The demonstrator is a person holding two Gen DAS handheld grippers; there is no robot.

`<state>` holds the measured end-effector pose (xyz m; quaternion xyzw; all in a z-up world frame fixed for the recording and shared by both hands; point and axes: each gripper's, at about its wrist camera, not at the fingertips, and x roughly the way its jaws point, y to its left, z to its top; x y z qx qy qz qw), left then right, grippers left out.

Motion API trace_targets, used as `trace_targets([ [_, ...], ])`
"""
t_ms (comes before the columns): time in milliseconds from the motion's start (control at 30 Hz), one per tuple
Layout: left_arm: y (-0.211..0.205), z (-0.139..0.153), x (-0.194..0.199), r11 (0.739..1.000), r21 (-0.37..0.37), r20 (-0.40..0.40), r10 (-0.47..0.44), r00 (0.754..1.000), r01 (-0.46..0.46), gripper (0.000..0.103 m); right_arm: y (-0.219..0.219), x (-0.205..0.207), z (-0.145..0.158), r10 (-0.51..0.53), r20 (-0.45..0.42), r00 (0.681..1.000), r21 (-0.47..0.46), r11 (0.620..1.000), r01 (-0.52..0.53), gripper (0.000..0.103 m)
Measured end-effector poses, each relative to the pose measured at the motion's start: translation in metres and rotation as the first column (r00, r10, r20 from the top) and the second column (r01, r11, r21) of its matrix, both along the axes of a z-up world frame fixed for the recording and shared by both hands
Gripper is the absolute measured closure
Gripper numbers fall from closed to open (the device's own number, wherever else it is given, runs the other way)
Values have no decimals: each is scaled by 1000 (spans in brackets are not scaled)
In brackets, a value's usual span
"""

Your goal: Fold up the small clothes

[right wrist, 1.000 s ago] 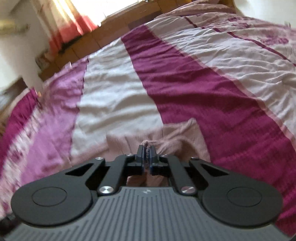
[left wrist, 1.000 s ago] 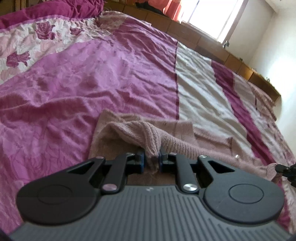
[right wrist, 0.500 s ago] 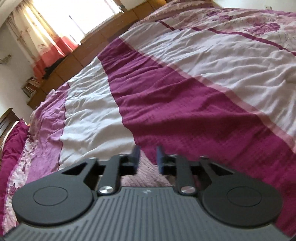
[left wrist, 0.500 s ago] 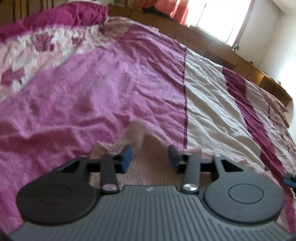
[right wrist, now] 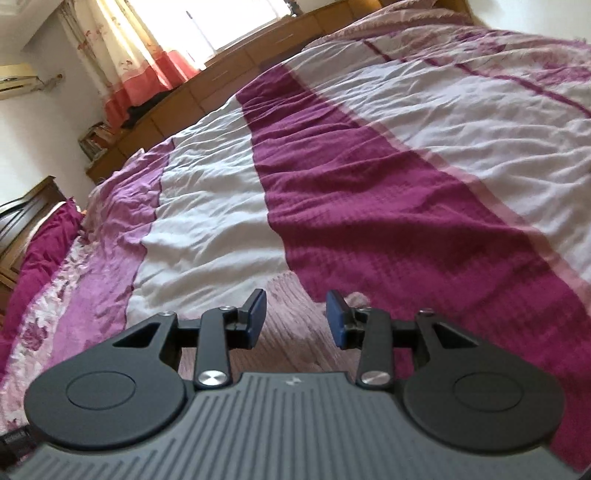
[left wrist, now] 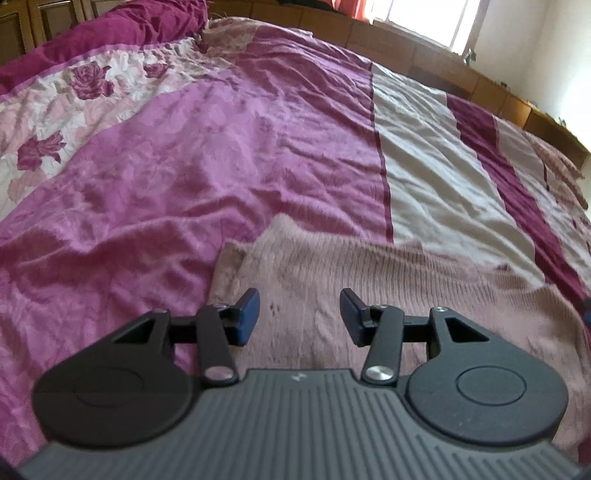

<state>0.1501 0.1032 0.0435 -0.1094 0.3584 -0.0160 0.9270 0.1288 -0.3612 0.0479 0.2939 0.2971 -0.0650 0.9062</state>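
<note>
A dusty-pink knitted garment (left wrist: 388,269) lies flat on the bed, folded over itself, its ribbed edge running to the right. My left gripper (left wrist: 300,299) hovers just above the garment's left part, open, with nothing between its blue pads (left wrist: 248,314). In the right wrist view the same knit (right wrist: 277,288) shows under and between the fingers. My right gripper (right wrist: 296,297) is over the garment's edge; its jaws are opening and the pads (right wrist: 338,325) press on nothing.
The striped bed cover (left wrist: 184,166) in pink, white and dark magenta spreads wide beyond the garment. A wooden ledge (right wrist: 221,74) with a curtained window runs along the far side. Magenta bedding (left wrist: 110,33) is bunched at the far left by the headboard.
Both grippers were shut on folds of the knit and have let go. The garment now lies flat under them, and the right gripper has moved forward and lower.
</note>
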Motion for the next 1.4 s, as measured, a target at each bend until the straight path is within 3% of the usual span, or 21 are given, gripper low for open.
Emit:
trace_targets([
  [167,-9,-8,-5,999,26,-35,-40,999,41,53,-1,34,-11,71,-70,995,-52,996,-75,59],
  [267,-15,-12,-7,997,60,-44,-53,998,55,53,-3,47,-22,133,-96,987,-3,991,-133,60],
  [300,-17,-14,-8,996,72,-43,-56,998,59,53,-2,48,-22,143,-90,986,-8,989,-145,71],
  [333,-18,-14,-8,995,80,-42,-59,997,62,53,-1,46,-21,154,-74,985,-28,987,-156,88],
  [367,-19,-15,-8,994,87,-42,-60,997,64,53,0,43,-18,172,-47,984,-45,984,-174,94],
  [500,-20,-17,-6,994,91,-46,-56,997,60,52,-3,30,-12,101,27,994,-91,991,-99,96],
  [600,-21,-19,-4,994,93,-50,-48,998,52,52,-7,33,-18,30,-13,999,-129,991,-32,96],
  [700,-22,-20,-4,992,109,-51,-53,997,58,50,-17,31,-26,-25,-50,998,-81,996,21,95],
  [767,-23,-20,-3,992,111,-51,-53,997,58,50,-17,21,-20,-34,-9,999,-59,998,33,88],
  [900,-23,-19,-3,993,109,-56,-45,997,51,50,3,-4,1,51,77,996,-94,995,-44,52],
  [933,-23,-19,-3,993,109,-58,-41,997,47,50,10,-10,5,79,87,993,-110,991,-69,47],
  [1100,-27,-18,-2,990,134,-69,-39,997,48,50,45,-20,-1,205,21,979,-148,969,-200,46],
  [1200,-26,-15,-3,991,130,-78,-31,997,41,50,53,-13,-23,187,-71,980,-180,964,-197,45],
  [1333,-20,-8,-11,994,104,-91,-29,995,38,50,50,-11,-25,170,-67,983,-153,972,-178,43],
  [1400,-17,-4,-17,995,98,-101,-26,995,36,50,47,-17,-19,154,-60,986,-118,980,-160,37],
])
